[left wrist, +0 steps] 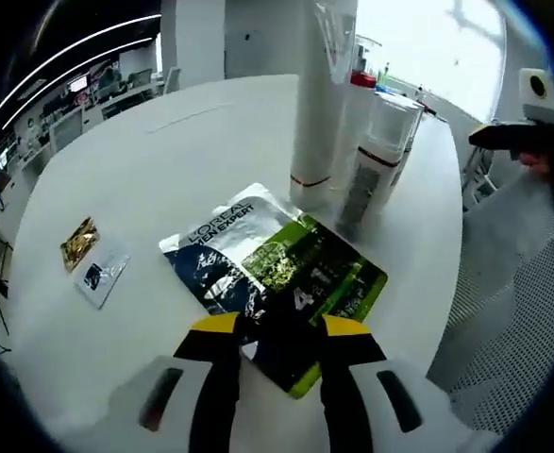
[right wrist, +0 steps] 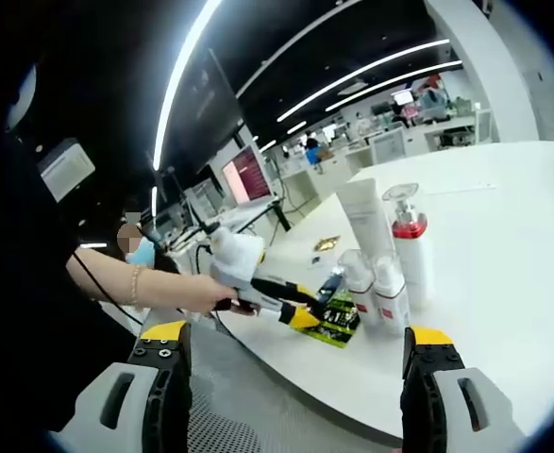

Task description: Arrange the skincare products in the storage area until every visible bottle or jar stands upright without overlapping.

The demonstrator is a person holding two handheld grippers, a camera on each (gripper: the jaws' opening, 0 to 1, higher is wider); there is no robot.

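A flat L'Oreal Men Expert pack [left wrist: 277, 260], silver, blue and green, lies on the white table [left wrist: 163, 142]. Its near end sits between the jaws of my left gripper [left wrist: 281, 327], which stand apart. Behind the pack a tall white tube [left wrist: 312, 94], two white bottles with red bands [left wrist: 376, 142] and a red-collared pump bottle [left wrist: 362, 80] stand upright in a tight group. In the right gripper view the same tube [right wrist: 366, 222], pump bottle [right wrist: 411, 250] and small bottles [right wrist: 376, 288] stand by the pack [right wrist: 338, 321], with the left gripper [right wrist: 305, 316] at it. My right gripper [right wrist: 297, 332] is off the table, open and empty.
Two small sachets, one gold [left wrist: 78, 241] and one white and blue [left wrist: 100, 274], lie left of the pack. A mesh chair [left wrist: 522, 311] stands beyond the table's right edge. A person's hand [right wrist: 196, 293] holds the left gripper. Desks and screens fill the background.
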